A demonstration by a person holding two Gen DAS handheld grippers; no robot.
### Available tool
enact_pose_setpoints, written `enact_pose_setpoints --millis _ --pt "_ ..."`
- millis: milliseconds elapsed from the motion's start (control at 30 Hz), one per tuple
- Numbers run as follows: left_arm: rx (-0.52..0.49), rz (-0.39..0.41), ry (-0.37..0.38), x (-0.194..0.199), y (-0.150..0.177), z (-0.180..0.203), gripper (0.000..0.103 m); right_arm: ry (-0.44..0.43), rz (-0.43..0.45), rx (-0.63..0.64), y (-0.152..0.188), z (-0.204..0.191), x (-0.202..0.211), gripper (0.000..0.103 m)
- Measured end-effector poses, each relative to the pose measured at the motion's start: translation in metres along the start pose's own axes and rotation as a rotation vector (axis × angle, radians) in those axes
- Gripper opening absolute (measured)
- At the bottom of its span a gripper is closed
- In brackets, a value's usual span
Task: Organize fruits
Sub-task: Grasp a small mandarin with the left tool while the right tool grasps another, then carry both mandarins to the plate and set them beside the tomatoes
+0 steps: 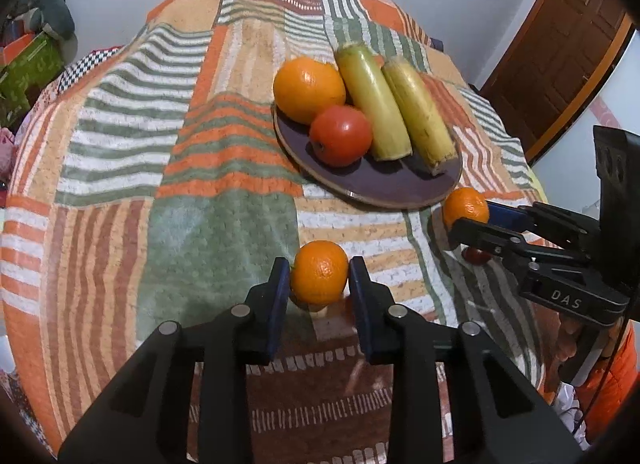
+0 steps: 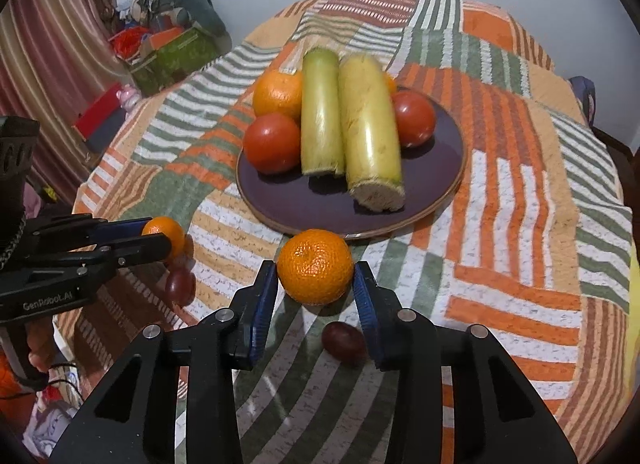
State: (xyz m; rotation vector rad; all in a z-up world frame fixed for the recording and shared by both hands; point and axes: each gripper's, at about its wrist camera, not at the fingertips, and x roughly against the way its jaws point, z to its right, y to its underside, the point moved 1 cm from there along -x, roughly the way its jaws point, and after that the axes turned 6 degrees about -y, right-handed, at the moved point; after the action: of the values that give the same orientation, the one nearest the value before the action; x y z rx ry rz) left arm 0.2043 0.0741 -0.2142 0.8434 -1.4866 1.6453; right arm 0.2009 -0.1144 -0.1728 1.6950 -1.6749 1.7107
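Observation:
A dark purple plate (image 1: 384, 183) (image 2: 304, 199) holds a large orange (image 1: 308, 89) (image 2: 278, 93), tomatoes (image 1: 340, 135) (image 2: 272, 141) and two pale green cut stalks (image 1: 374, 99) (image 2: 370, 127). My left gripper (image 1: 319, 276) is shut on a small orange (image 1: 319, 272), held above the cloth; it also shows in the right wrist view (image 2: 164, 234). My right gripper (image 2: 315, 270) is shut on another small orange (image 2: 315, 266) (image 1: 466, 209) close to the plate's near rim.
Two dark red plums (image 2: 344, 340) (image 2: 180, 284) lie on the patterned tablecloth (image 1: 160, 183) under the grippers. A green box and clutter (image 2: 172, 51) sit beyond the table's left side. A wooden door (image 1: 560, 43) stands at the right.

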Motion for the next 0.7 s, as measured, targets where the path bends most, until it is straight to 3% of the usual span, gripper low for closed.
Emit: enact_pose_setpoints --millis 467,700 --pt "-0.062 0.079 0.031 0.004 -0.043 0.028 0.030 0.066 0.105 -0.022 -0.025 0.028 0.028 0.036" --pt "-0.081 0.060 0.043 -0.013 -0.054 0.040 0.030 0.088 0.119 -0.040 -0.036 0.046 0.023 0.036"
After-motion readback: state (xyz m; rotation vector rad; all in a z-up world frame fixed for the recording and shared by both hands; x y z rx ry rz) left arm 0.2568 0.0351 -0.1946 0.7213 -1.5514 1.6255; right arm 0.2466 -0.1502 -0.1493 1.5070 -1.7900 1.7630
